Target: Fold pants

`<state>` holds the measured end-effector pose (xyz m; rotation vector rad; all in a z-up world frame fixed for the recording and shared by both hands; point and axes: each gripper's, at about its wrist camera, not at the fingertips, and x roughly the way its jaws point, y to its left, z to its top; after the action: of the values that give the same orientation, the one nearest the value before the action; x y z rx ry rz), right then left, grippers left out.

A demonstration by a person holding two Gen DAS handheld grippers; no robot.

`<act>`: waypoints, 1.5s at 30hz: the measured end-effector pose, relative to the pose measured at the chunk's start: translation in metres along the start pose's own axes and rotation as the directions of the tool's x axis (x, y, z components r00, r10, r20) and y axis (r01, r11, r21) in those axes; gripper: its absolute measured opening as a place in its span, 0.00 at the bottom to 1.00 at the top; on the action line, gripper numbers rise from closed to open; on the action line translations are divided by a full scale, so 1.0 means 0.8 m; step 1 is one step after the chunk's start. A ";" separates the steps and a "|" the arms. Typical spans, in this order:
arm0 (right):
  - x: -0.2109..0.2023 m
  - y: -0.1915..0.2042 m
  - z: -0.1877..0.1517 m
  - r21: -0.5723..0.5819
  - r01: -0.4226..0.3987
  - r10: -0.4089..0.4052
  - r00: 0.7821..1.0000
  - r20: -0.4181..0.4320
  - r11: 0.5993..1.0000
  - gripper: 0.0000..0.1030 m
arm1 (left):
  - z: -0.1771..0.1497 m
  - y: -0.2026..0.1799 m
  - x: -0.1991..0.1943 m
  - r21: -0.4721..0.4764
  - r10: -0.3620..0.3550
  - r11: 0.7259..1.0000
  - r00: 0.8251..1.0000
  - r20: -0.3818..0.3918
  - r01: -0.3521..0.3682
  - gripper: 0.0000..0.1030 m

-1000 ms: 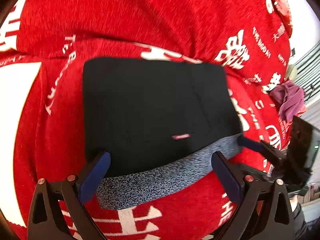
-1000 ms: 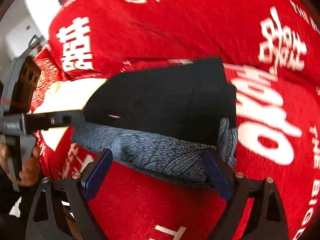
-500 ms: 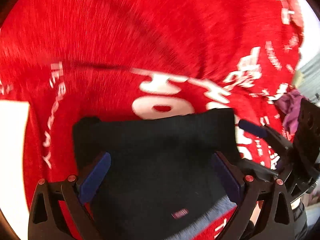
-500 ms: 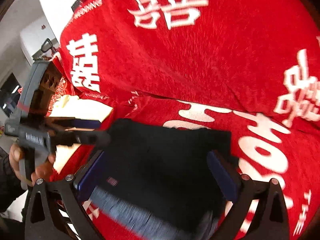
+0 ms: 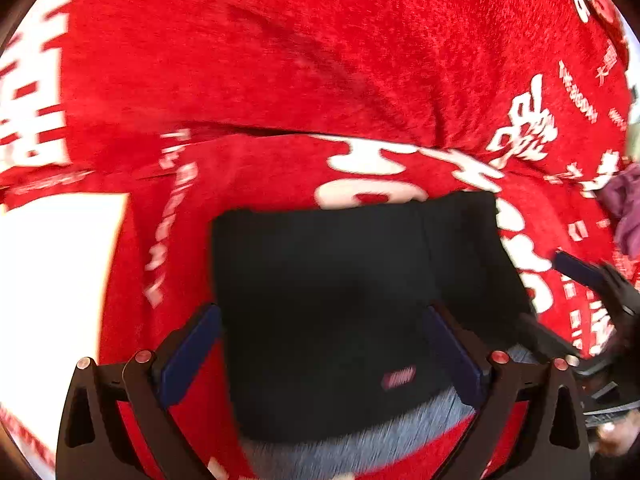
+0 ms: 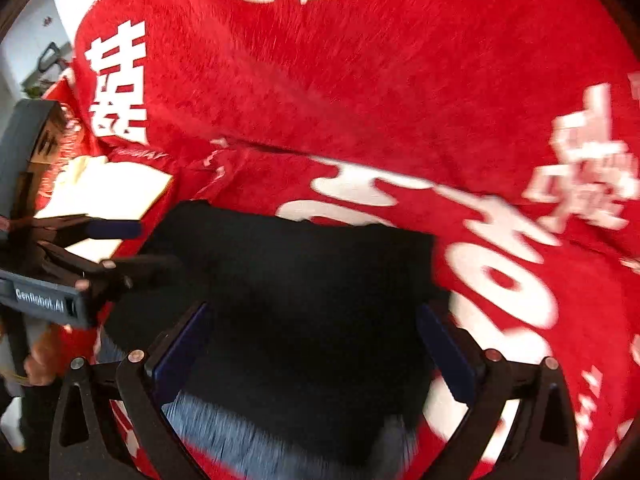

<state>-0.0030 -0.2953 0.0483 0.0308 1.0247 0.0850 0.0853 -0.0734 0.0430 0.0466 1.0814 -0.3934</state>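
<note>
The black pants lie folded into a compact rectangle on the red blanket, with a grey speckled waistband at the near edge and a small red label. They also show in the right wrist view. My left gripper is open and empty above the near part of the pants. My right gripper is open and empty, also over the pants. The right gripper shows at the right edge of the left view, and the left gripper shows at the left of the right view.
A red plush blanket with white characters covers the whole surface, with a crease across it behind the pants. A purple cloth lies at the far right. A white patch is at the left.
Both grippers have shifted over the folded pants; the views pitched up then back a little, so the waistband shows again at the near edge. Both stay open and empty.
</note>
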 end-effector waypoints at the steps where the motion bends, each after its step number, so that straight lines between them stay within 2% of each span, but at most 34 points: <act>1: -0.010 0.005 -0.009 0.021 0.032 -0.032 0.999 -0.004 0.999 1.00 | -0.013 -0.003 -0.006 0.000 0.031 1.000 0.999 0.006 -0.031 0.99; 4: -0.033 0.018 -0.043 0.105 0.077 -0.077 0.997 -0.009 0.991 1.00 | -0.045 -0.012 -0.016 0.011 0.121 0.993 0.993 0.015 -0.121 0.99; 6: -0.037 0.024 -0.061 0.137 0.125 -0.120 0.992 -0.045 0.983 1.00 | -0.063 -0.018 -0.022 0.018 0.146 0.989 0.989 0.018 -0.147 0.99; 8: -0.034 0.029 -0.075 0.152 0.169 -0.158 0.984 -0.083 0.974 1.00 | -0.075 -0.020 -0.027 0.017 0.129 0.992 0.992 0.007 -0.129 0.99; 11: -0.031 0.031 -0.088 0.175 0.182 -0.164 0.980 -0.114 0.968 1.00 | -0.088 -0.022 -0.038 0.015 0.114 0.993 0.993 0.013 -0.114 0.99; 16: -0.031 0.036 -0.096 0.222 0.180 -0.156 0.980 -0.122 0.958 1.00 | -0.100 -0.029 -0.052 0.030 0.089 0.995 0.995 0.035 -0.090 0.99; 20: -0.033 0.046 -0.096 0.198 0.223 -0.200 0.971 -0.130 0.955 1.00 | -0.106 -0.031 -0.059 0.038 0.055 0.998 0.998 0.043 -0.057 0.99; 31: -0.035 0.054 -0.097 0.198 0.228 -0.202 0.969 -0.143 0.953 1.00 | -0.122 -0.037 -0.066 0.050 0.131 0.990 0.990 0.060 -0.134 0.99; 35: -0.034 0.057 -0.100 0.192 0.237 -0.209 0.966 -0.153 0.952 1.00 | -0.127 -0.040 -0.064 0.068 0.110 0.991 0.994 0.024 -0.111 0.99; 42: -0.035 0.057 -0.102 0.186 0.232 -0.204 0.966 -0.162 0.955 1.00 | -0.127 -0.036 -0.068 0.048 0.082 0.995 0.996 0.021 -0.083 0.99; 45: -0.035 0.060 -0.103 0.179 0.232 -0.204 0.965 -0.166 0.956 1.00 | -0.128 -0.034 -0.070 0.043 0.093 0.995 0.995 0.021 -0.094 0.99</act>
<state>-0.0907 -0.2513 0.0320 0.0926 1.1741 -0.2201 -0.0341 -0.0592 0.0471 0.1318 1.0481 -0.3323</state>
